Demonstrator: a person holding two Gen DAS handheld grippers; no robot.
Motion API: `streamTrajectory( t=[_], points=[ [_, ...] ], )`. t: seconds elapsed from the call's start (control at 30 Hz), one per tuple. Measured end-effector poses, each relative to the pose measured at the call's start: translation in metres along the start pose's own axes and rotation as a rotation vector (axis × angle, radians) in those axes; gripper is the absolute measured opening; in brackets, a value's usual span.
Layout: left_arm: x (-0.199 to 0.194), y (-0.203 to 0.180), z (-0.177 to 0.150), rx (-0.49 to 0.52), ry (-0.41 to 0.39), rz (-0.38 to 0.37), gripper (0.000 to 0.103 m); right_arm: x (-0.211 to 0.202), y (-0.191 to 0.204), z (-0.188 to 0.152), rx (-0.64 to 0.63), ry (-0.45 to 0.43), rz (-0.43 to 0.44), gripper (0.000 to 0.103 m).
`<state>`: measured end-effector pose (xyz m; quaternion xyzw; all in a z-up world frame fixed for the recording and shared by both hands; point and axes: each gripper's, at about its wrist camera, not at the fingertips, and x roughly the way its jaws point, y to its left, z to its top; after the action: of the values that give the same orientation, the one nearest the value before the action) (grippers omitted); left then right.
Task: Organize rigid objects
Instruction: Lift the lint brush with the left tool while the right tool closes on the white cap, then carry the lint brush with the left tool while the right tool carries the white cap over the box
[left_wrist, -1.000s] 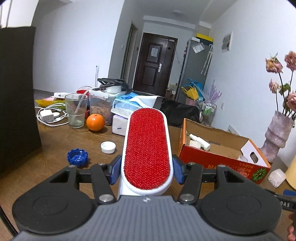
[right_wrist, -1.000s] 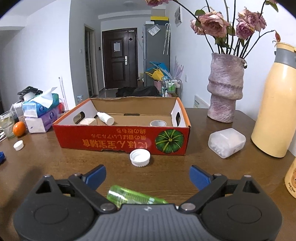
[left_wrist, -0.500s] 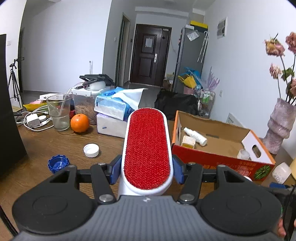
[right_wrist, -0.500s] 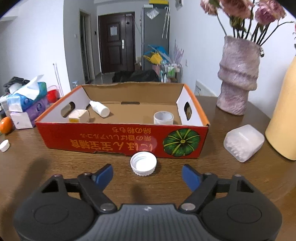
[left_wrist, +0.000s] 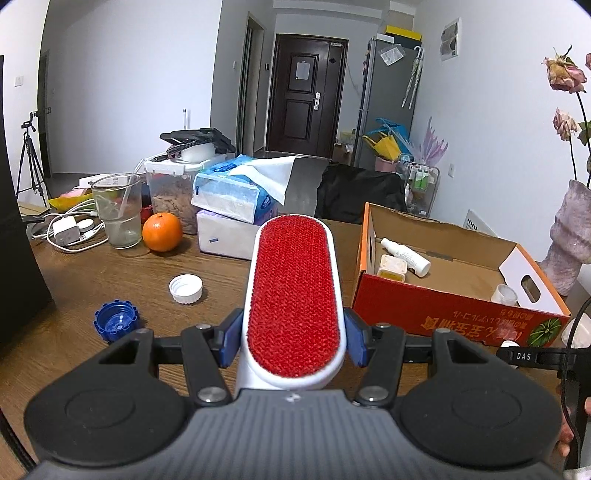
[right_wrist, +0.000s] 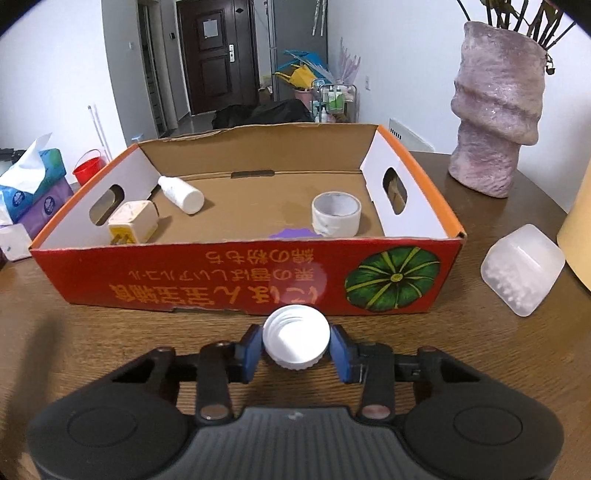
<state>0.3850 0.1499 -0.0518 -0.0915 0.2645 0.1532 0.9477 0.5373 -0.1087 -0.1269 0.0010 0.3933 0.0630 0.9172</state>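
Observation:
My left gripper (left_wrist: 293, 341) is shut on a white lint brush with a red pad (left_wrist: 294, 284), held above the wooden table left of the red cardboard box (left_wrist: 450, 321). My right gripper (right_wrist: 295, 350) is shut on a white bottle cap (right_wrist: 295, 338) just in front of the box's front wall (right_wrist: 221, 277). The box holds a white bottle (right_wrist: 181, 194), a small cream box (right_wrist: 133, 221) and a tape roll (right_wrist: 335, 214). A white cap (left_wrist: 185, 289) and a blue cap (left_wrist: 116, 321) lie on the table to the left.
An orange (left_wrist: 162, 232), a glass (left_wrist: 117, 216), tissue packs (left_wrist: 236, 195) and chargers (left_wrist: 66, 229) crowd the far left. A stone vase (right_wrist: 496, 122) stands behind the box on the right, with a clear plastic container (right_wrist: 522, 275) and a yellow jug edge (right_wrist: 576, 229) near it.
My right gripper moved forward and closed on the white cap in front of the box. My left gripper carried the lint brush to the right, nearer the box.

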Motion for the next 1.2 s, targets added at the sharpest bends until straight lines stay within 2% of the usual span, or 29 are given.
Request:
streamTrajectory(
  t=[0.27,0.67,0.87,1.2],
  points=[
    [-0.002,0.002,0.000,-0.001,0.001,-0.010,0.056,-0.021,-0.002,-0.010,-0.013,-0.038,0.007,0.039],
    [-0.019,-0.003,-0.003,0.010,-0.026,-0.040,0.056,-0.088,-0.003,-0.032,-0.047,-0.149,0.070,0.039],
    [-0.034,-0.015,-0.004,0.020,-0.054,-0.063,0.056,-0.120,-0.003,-0.039,-0.056,-0.205,0.106,0.039],
    [-0.046,-0.049,-0.003,0.030,-0.065,-0.115,0.056,-0.144,-0.011,-0.033,-0.040,-0.259,0.146,0.039]
  ],
)
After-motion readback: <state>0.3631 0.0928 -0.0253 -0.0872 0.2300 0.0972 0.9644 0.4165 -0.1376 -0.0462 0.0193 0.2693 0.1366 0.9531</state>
